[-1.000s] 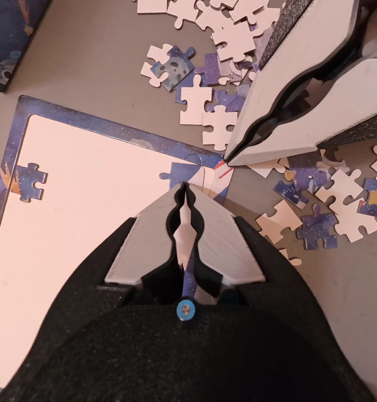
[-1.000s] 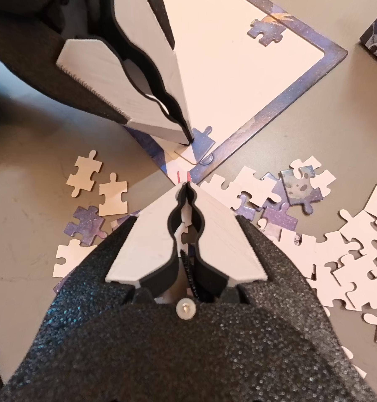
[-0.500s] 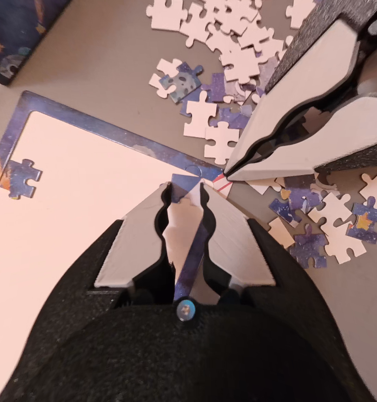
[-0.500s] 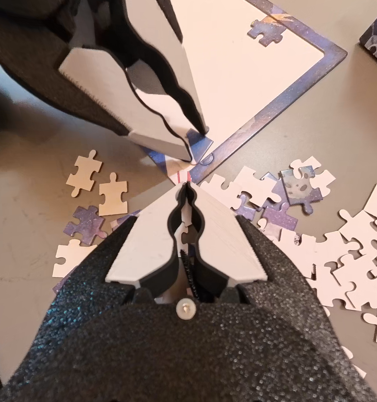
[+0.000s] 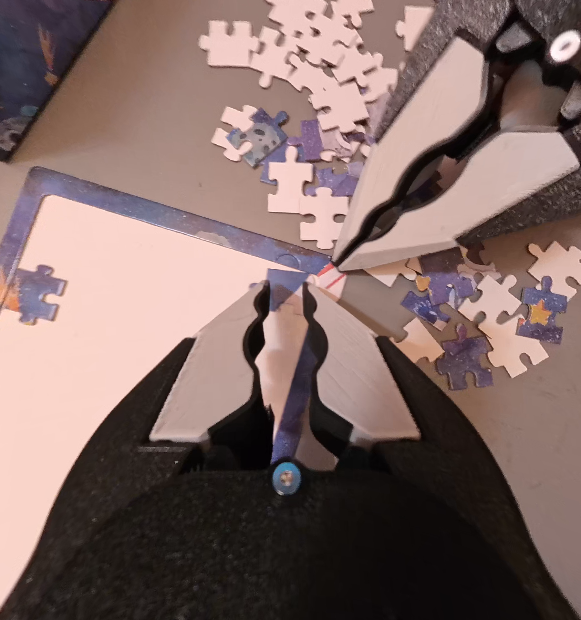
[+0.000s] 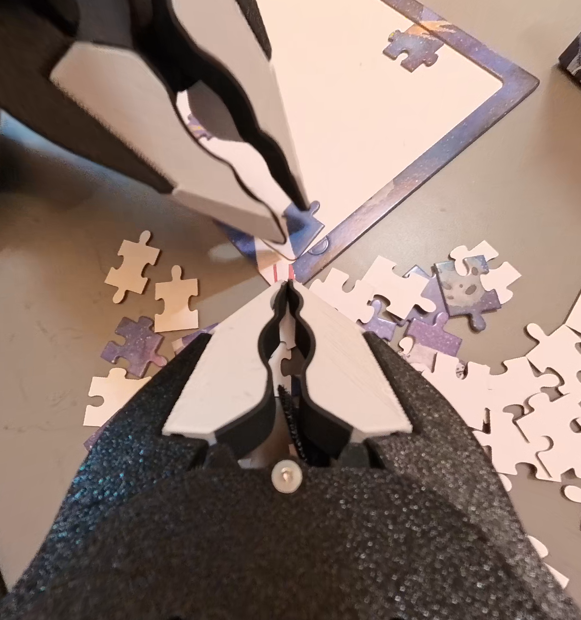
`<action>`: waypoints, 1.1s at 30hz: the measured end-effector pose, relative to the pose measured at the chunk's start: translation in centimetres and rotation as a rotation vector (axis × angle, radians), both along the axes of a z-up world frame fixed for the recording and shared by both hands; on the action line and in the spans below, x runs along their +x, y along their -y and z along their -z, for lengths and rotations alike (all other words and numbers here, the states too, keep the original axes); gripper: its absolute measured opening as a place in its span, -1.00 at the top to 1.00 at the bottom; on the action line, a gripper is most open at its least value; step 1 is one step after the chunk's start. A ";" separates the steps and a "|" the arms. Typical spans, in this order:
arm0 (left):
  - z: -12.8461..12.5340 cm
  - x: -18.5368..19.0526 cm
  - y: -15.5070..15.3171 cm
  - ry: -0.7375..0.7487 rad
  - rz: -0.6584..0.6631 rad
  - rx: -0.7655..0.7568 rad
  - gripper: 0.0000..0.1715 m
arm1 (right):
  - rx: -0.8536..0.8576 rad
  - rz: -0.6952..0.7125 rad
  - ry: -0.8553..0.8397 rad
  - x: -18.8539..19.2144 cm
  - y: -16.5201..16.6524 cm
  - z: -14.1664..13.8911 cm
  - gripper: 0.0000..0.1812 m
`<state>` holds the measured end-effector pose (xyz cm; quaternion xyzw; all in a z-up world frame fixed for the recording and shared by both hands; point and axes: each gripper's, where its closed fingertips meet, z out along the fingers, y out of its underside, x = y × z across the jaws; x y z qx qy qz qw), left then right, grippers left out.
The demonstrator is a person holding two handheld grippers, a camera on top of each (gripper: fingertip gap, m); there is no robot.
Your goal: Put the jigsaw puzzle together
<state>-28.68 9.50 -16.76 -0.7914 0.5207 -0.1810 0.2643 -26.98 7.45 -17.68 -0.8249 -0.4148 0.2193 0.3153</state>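
A blue corner piece (image 5: 284, 287) is lying inside the puzzle frame (image 5: 168, 214), tucked into the frame's corner nearest the two tools, with its knob pointing toward the pale middle of the frame (the piece is partly covered by fingertips in both views). The left tool (image 5: 285, 285) is sitting right over this piece with its jaws a little apart, one tip on either side of it, gripping nothing that I can see. The right tool (image 6: 288, 283) is resting with its jaws pressed together at the outer tip of that same frame corner (image 6: 280, 270), where a white patch with red stripes is showing; whether it is pinching the cardboard edge or only touching it cannot be told.

A second blue piece (image 5: 35, 297) with an orange streak is sitting against the frame's opposite side. Loose pieces (image 6: 534, 396), many lying white side up, are spreading across the grey counter (image 5: 131, 110) beside the frame, among them one with a grey cratered moon (image 5: 258, 137) and one with a yellow star (image 5: 540, 315). A dark blue box (image 5: 24, 67) is lying beyond the frame's far corner.
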 end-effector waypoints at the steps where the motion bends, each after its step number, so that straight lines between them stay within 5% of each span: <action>1: -0.3 -0.2 -0.6 0.010 -0.026 0.009 0.78 | 0.000 0.000 0.000 0.0 0.0 0.0 1.00; 5: 0.0 -0.8 -2.0 0.002 -0.083 0.018 0.78 | 0.003 -0.001 0.004 0.0 0.0 0.0 1.00; 18: 0.9 0.9 -0.7 -0.003 0.051 -0.103 0.89 | 0.005 -0.004 -0.001 0.0 0.0 0.0 1.00; 33: 0.2 1.2 0.0 0.052 0.045 -0.093 0.69 | 0.000 -0.002 -0.005 0.0 0.0 0.0 1.00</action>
